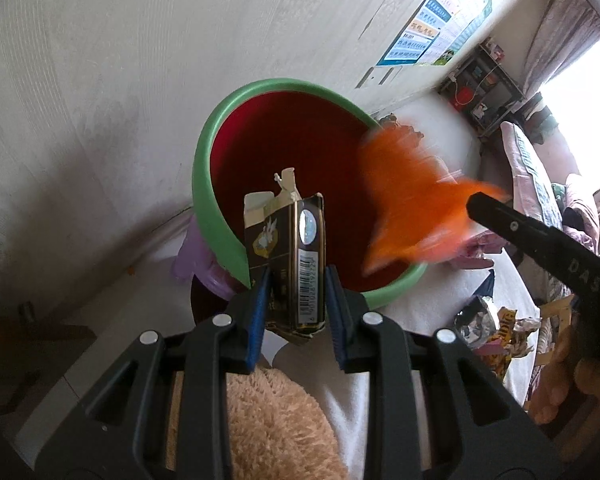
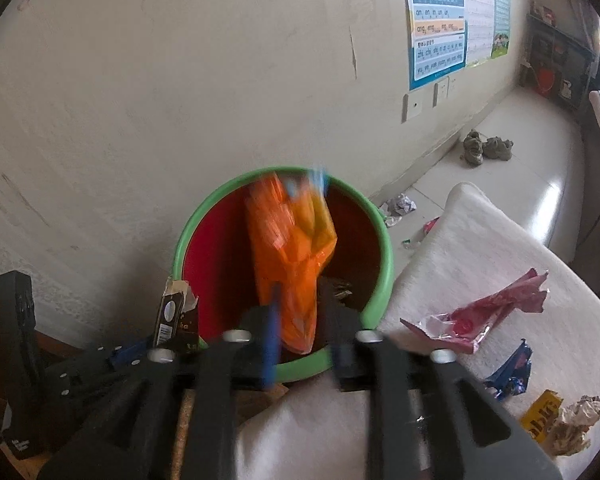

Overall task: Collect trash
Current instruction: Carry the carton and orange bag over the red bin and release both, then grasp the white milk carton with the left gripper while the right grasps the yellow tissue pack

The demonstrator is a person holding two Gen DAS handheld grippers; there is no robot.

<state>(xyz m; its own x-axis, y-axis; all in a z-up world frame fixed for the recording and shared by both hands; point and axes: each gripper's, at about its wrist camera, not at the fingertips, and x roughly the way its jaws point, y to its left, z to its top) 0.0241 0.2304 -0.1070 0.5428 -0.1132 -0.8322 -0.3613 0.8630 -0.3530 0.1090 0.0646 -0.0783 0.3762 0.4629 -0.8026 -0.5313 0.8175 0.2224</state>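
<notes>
A red bin with a green rim stands against the wall. My left gripper is shut on a torn black carton with a barcode, held at the bin's near rim; the carton also shows in the right wrist view. My right gripper has its jaws apart, and a blurred orange plastic wrapper is between them over the bin's opening. I cannot tell whether the pads still touch it.
A white cloth surface to the right carries a pink wrapper, a blue wrapper, a yellow packet and crumpled paper. More scraps and shoes lie on the floor by the wall.
</notes>
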